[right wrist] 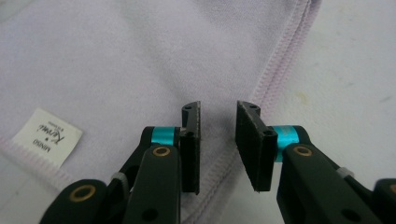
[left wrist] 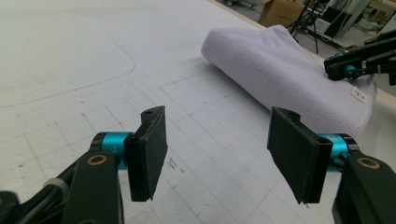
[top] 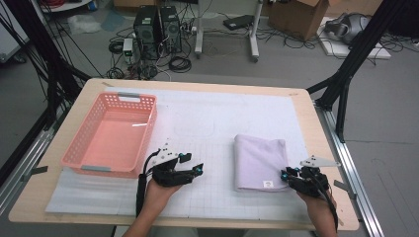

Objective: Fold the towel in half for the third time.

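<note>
- Right gripper [right wrist: 218, 140]: sitting nearest the lens in its own view, jaws standing a little apart over the hemmed edge of the towel [right wrist: 116, 60]; nothing is being pinched between the pads, so it is counting as open. In the high view it is resting at the towel's near right corner [top: 288, 175].
- Towel [top: 260, 160]: pale lilac, folded into a thick rectangle, lying flat on the white mat directly ahead of and under the right gripper, and well off to the right of the left gripper. A small white label [right wrist: 46, 136] is showing just left of the right gripper's jaws.
- Handling, as a judgement: soft, light and limp; layers are likely to slide and unfold if lifted by one corner. The stitched hem at the near corner is offering the firmest bite, ideally with all folded layers taken together.
- Left gripper [left wrist: 219, 154]: jaws standing wide apart, holding nothing, hovering over bare mat [left wrist: 70, 70] with the towel [left wrist: 280, 74] lying ahead to its right.
- Basket [top: 111, 133]: pink plastic with a slotted wall, sitting just beyond the left gripper [top: 190, 170], carrying no contents.
</note>
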Demonstrator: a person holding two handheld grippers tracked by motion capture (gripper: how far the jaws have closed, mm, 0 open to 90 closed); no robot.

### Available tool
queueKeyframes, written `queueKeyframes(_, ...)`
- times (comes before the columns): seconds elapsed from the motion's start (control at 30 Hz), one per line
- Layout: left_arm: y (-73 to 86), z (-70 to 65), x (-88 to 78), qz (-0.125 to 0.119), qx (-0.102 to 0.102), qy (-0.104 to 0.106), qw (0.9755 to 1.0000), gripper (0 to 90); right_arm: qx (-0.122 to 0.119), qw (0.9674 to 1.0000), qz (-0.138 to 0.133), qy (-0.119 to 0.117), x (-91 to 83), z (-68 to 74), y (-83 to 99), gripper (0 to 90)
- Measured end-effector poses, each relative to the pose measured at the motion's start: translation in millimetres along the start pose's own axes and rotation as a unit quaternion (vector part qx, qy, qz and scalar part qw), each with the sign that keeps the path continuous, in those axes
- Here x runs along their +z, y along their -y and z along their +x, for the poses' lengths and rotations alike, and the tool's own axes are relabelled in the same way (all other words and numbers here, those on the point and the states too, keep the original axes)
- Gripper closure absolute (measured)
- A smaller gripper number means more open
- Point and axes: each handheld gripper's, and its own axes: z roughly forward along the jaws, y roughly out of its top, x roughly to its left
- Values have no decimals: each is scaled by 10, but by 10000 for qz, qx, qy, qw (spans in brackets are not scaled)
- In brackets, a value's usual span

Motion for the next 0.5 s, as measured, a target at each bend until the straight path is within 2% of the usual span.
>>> queueKeyframes(0.03,-1,4,-11,-2,1,-11,10000,380,25,10000,39,27,-15,8,-20,638)
queueKeyframes(0.13,-2,13,-23,-18,-24,-27,10000,380,-22,9997,-252,-70,-28,32,-132,623)
queueKeyframes(0.27,-6,23,-31,-34,-29,-18,10000,380,-202,9988,-371,-232,128,108,-388,620)
queueKeyframes(0.33,-5,23,-32,-32,-40,-19,10000,380,-213,9987,-357,-287,271,140,-522,622)
queueKeyframes(0.5,-2,29,-36,-21,-34,-4,10000,380,-363,9988,-54,-339,600,265,-810,636)
